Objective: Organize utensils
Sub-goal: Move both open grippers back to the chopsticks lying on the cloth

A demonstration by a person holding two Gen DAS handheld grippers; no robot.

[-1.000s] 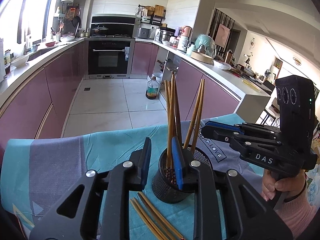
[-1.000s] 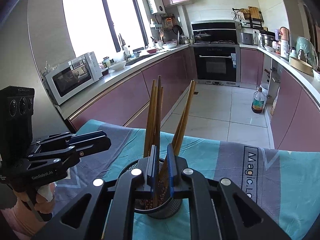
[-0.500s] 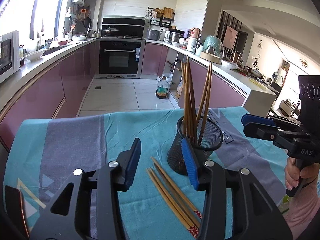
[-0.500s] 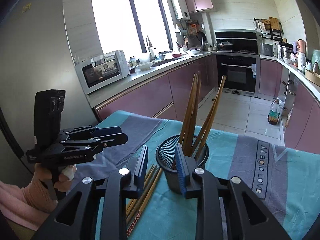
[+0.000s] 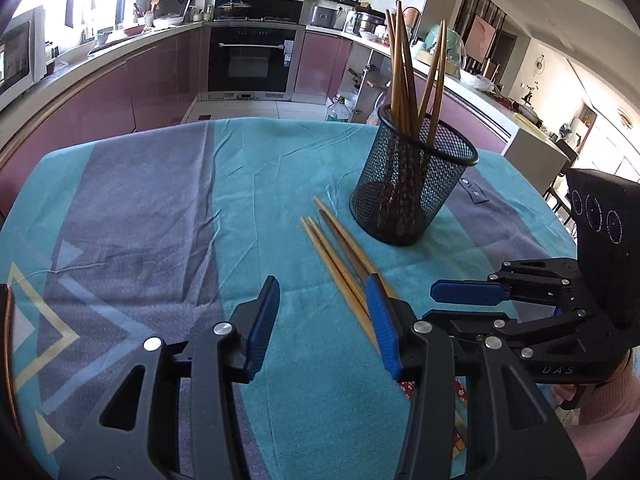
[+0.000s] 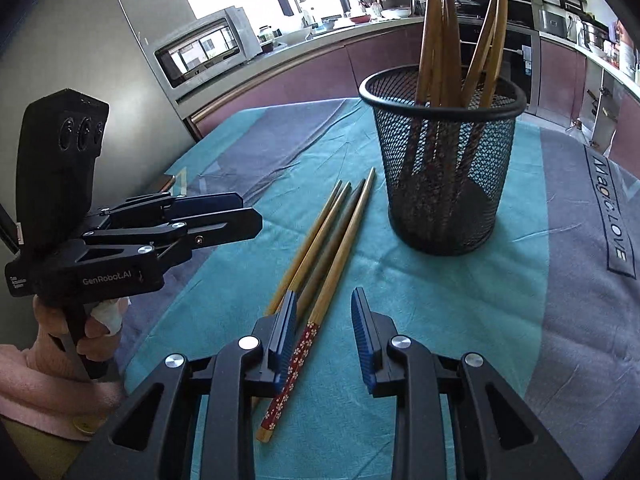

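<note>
Now both grippers (image 5: pixel 322 328) (image 6: pixel 325 336) lowered from cup (image 6: pixel 440 152) (jaws opened), over loose chopsticks (image 6: pixel 332 240)

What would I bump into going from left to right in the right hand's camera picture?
Black left gripper held by a hand → loose bamboo chopsticks on the teal cloth → black wire-mesh cup holding chopsticks.

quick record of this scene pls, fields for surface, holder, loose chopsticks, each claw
surface: teal and grey tablecloth
holder: black mesh cup, upright, several chopsticks standing in it
loose chopsticks: four lying flat beside the cup, apart from it
left claw: open, empty, jaws just opened, above the cloth beside the loose chopsticks
right claw: open, jaws just opened, low over the patterned ends of the loose chopsticks, not gripping
</note>
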